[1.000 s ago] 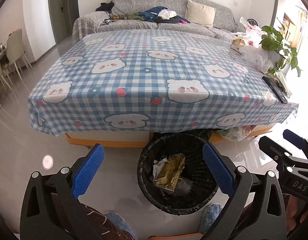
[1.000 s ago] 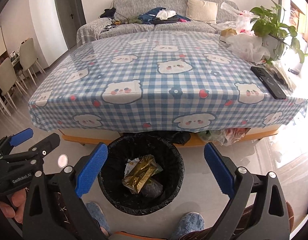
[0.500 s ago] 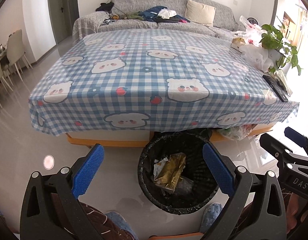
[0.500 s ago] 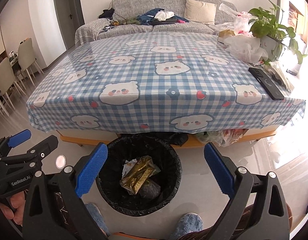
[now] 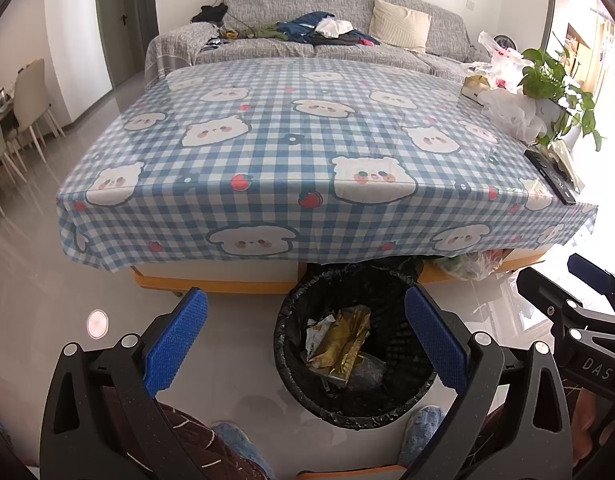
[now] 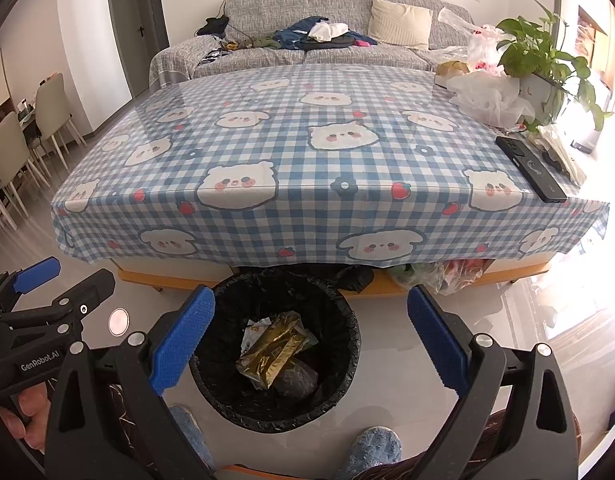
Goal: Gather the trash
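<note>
A black-lined trash bin (image 5: 407, 384) (image 6: 347, 344) stands on the floor at the table's near edge. Inside it lie a gold foil wrapper (image 5: 343, 340) (image 6: 271, 352) and a few other scraps. My left gripper (image 5: 307, 344) is open and holds nothing, hanging left of and above the bin. My right gripper (image 6: 311, 340) is open and holds nothing too, straddling the bin from above. Each gripper shows in the other's view: the right one (image 5: 579, 304) at the right edge, the left one (image 6: 39, 292) at the left edge, held by a hand.
The table wears a blue checked cloth (image 5: 291, 152) (image 6: 307, 168). At its right end sit crumpled plastic bags (image 6: 487, 96), a potted plant (image 6: 547, 60) and a black remote (image 6: 531, 168). More bags (image 6: 439, 276) lie under the table. A sofa stands behind, chairs (image 6: 11, 152) at left.
Both grippers stay open and nearly still. The right wrist view has crept slightly forward and left, so the bin sits a little lower and more central between its fingers.
</note>
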{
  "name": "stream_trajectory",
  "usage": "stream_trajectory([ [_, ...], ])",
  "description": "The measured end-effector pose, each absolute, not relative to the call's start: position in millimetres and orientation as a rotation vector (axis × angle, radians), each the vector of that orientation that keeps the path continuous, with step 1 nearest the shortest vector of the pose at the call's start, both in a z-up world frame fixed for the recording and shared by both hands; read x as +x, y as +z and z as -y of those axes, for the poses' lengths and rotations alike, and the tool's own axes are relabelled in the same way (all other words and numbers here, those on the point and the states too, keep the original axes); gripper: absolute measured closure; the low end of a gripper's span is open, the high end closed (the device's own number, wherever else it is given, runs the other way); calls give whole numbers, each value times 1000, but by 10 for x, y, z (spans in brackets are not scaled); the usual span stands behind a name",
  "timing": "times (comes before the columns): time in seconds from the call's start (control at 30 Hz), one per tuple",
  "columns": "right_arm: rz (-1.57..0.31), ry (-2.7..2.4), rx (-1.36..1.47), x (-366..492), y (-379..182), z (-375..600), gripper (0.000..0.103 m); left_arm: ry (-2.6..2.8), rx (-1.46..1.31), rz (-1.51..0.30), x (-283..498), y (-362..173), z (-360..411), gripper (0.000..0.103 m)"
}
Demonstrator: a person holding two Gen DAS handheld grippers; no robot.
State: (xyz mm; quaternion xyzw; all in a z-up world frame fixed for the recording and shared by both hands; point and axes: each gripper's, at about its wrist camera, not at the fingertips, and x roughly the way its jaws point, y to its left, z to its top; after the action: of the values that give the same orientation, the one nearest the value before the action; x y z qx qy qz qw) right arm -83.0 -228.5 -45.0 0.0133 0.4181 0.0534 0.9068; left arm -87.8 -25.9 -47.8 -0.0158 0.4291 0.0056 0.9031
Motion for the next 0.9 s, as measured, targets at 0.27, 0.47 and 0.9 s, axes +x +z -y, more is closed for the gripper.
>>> stream_trajectory([
  [0.27,-863,108,29,-828,-450,2279,10,0,-27,-891,-884,-492,316,6],
  [0.47,-863,110,28,-825,-454,2277,10,3,-34,-889,-874,-482,308,6],
  [0.9,-867,110,27,-821,-463,2278,10,5,-36,-890,-878,-476,286,6],
])
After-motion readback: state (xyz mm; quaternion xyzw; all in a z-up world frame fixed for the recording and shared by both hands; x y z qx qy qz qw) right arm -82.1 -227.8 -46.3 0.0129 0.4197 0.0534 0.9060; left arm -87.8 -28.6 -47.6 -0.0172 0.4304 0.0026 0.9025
